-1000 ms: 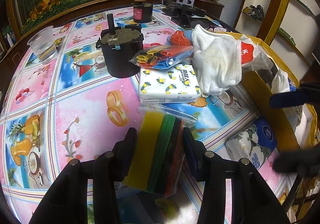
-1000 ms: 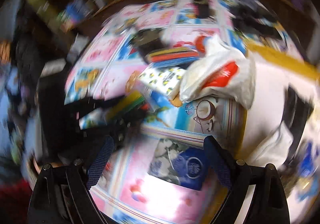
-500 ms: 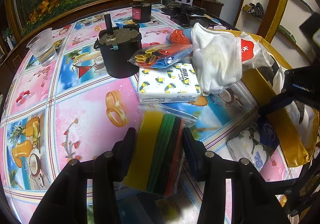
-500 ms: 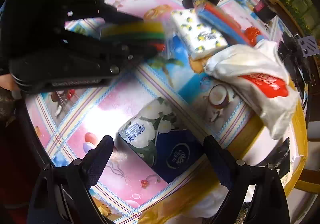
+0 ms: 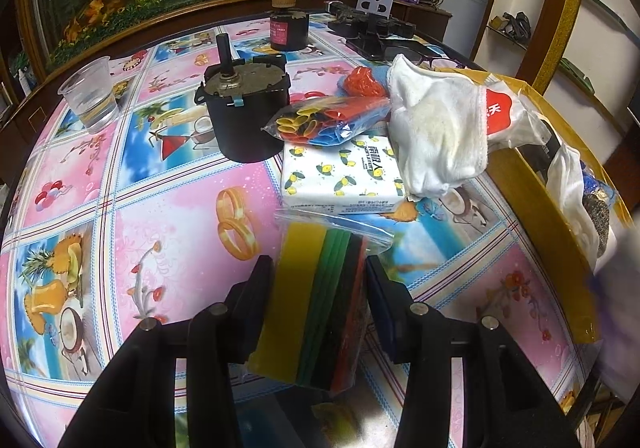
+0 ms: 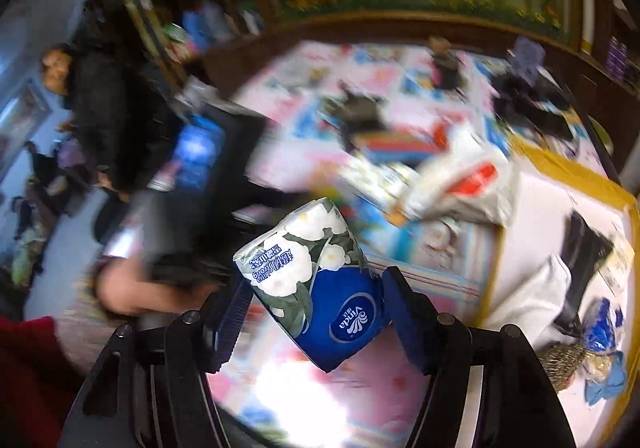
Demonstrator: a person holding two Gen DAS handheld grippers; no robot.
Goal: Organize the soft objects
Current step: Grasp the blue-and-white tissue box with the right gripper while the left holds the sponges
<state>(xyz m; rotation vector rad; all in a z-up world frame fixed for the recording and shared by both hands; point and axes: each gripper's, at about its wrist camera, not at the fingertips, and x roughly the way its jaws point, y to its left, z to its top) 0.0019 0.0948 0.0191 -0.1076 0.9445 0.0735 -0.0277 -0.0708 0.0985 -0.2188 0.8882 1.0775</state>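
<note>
Progress looks partial: the yellow-rimmed box at the table's edge already holds white cloth and other bits. The right gripper has a blue-and-white flowered tissue pack lifted off the table, its jaws closing on it. The left gripper, narrowly open, clamps a clear bag of coloured sponge sheets; a lemon-print tissue pack and white cloth remain unsorted on the table.

On the table, the motor stands left of the bag of tubes, which lies on the tissue pack; the cup sits near the left edge.
</note>
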